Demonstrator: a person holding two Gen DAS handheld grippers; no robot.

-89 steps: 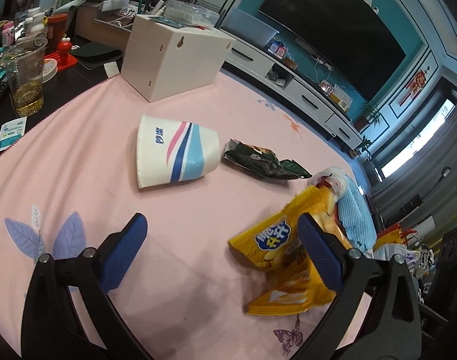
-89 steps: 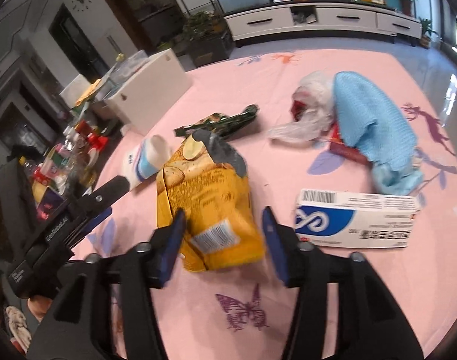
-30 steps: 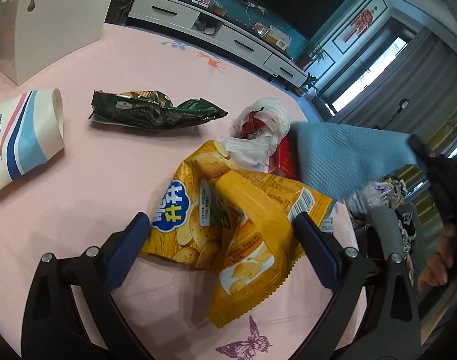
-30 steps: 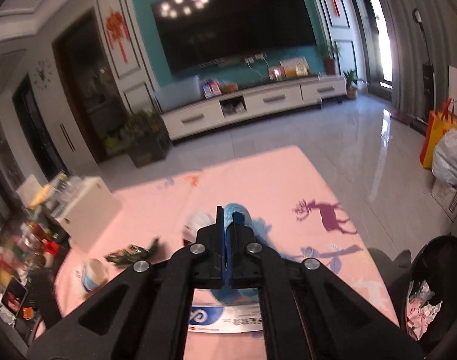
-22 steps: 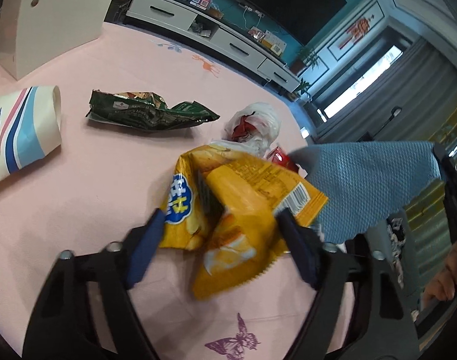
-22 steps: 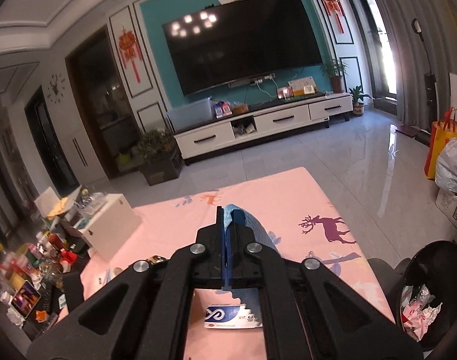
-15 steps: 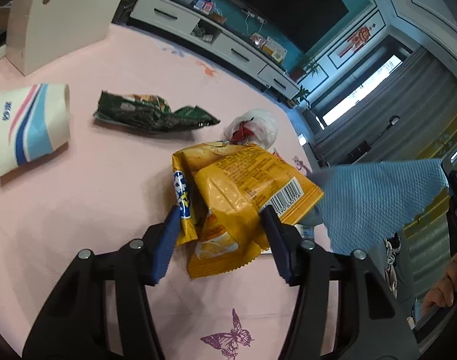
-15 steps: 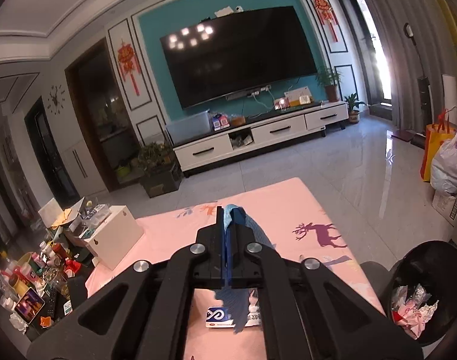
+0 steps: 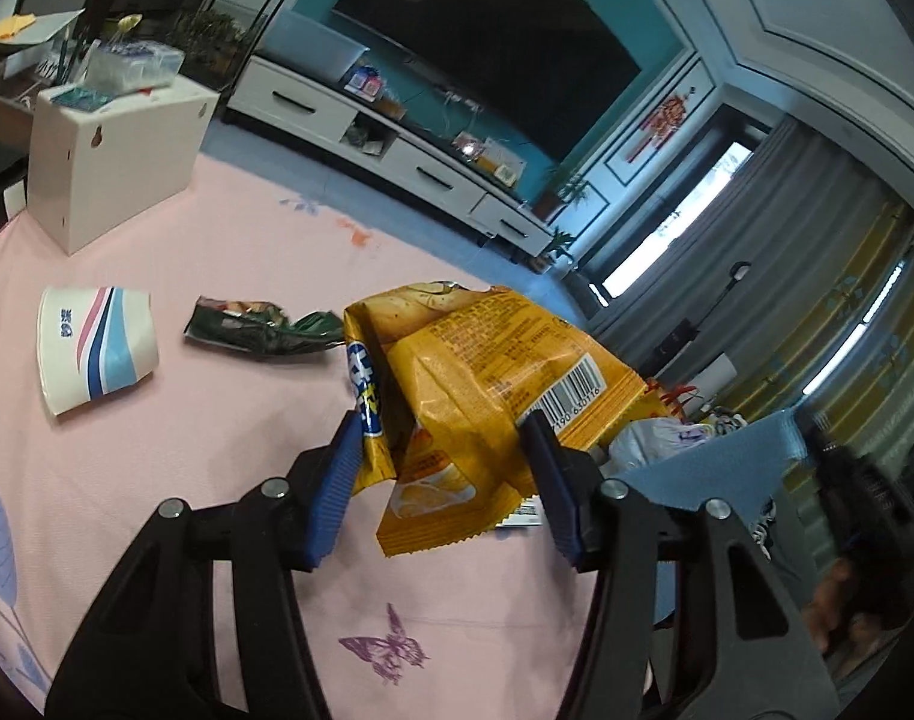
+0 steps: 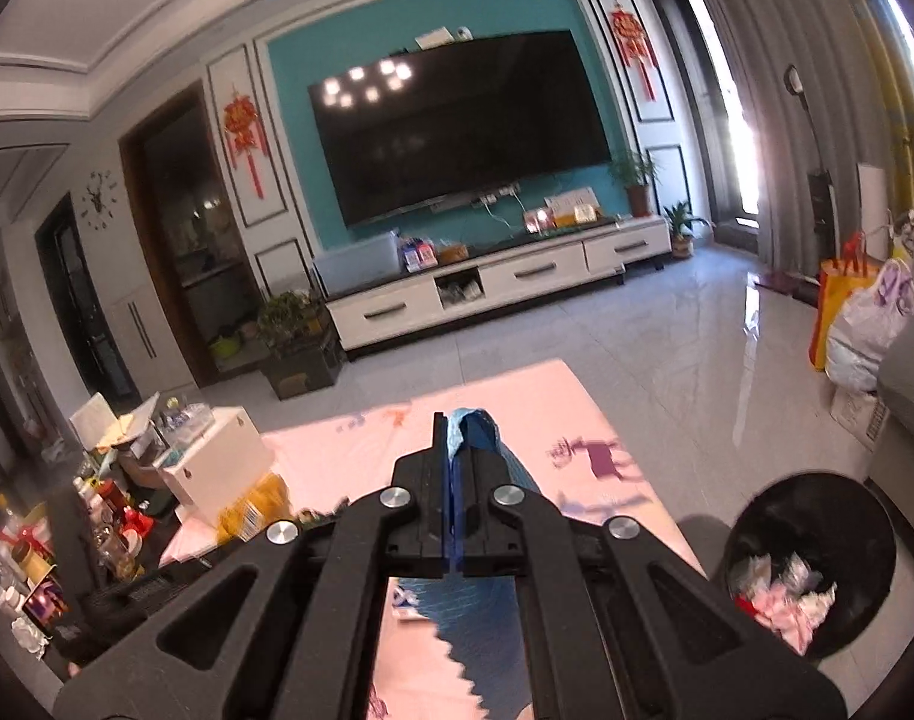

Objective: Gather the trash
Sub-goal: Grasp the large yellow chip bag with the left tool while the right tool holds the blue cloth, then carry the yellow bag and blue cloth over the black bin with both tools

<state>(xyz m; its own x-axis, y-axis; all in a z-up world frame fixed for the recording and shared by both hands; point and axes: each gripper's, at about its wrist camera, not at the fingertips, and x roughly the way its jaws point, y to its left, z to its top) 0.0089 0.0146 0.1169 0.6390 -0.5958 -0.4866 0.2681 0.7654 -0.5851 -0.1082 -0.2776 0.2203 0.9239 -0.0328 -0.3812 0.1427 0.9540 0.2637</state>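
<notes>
One yellow chip bag hangs lifted above the pink surface, pinched between the blue fingers of the left gripper. One striped paper cup and one dark green wrapper lie on the surface to its left, apart from each other, with bare pink cloth around them. The right gripper is clenched on one blue cloth (it hangs below the fingers), held high beyond the surface's right edge. One black trash bin stands on the floor there, holding crumpled scraps.
</notes>
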